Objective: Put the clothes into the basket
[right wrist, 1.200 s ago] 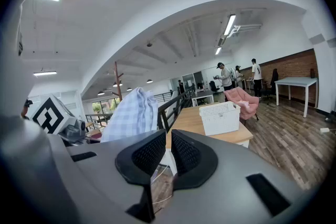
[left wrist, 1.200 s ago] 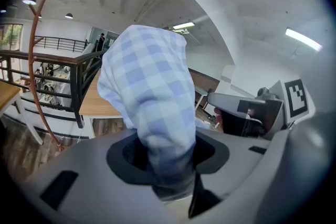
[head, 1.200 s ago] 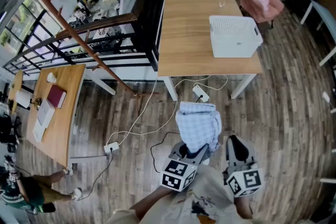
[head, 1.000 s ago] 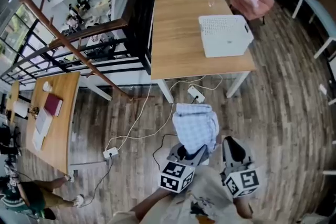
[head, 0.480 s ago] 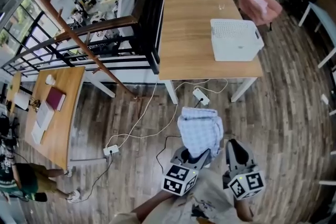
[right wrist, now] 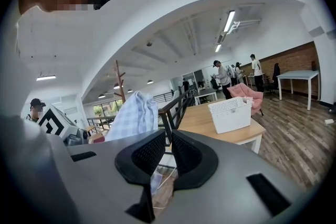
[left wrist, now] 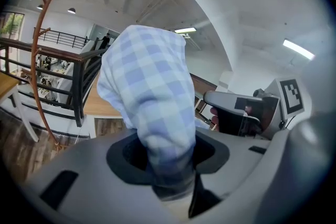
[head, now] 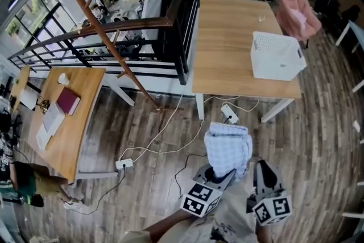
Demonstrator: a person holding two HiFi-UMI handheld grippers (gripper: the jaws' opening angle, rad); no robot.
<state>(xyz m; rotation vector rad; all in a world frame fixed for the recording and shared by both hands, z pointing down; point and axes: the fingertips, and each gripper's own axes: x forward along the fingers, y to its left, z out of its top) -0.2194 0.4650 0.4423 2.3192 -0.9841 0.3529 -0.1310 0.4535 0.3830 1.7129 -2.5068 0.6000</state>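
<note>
A blue-and-white checked cloth (head: 228,148) hangs bunched from my left gripper (head: 219,174), which is shut on its lower end; in the left gripper view the cloth (left wrist: 149,92) fills the space between the jaws of the left gripper (left wrist: 168,165). My right gripper (head: 263,171) is beside it on the right, its jaws nearly together with nothing between them (right wrist: 168,152). The white slotted basket (head: 277,57) stands on the right part of a wooden table (head: 233,37) ahead of me. In the right gripper view the basket (right wrist: 229,114) is ahead to the right and the cloth (right wrist: 134,115) to the left.
A power strip (head: 230,114) and white cables trail over the wooden floor in front of the table. A black railing (head: 176,14) runs along the table's left. A second table (head: 65,122) with books is at far left, a pink chair (head: 298,8) behind the basket.
Table and basket have shifted right and lower in the head view as I moved over the floor. Both grippers keep their pose, the cloth still in the left one.
</note>
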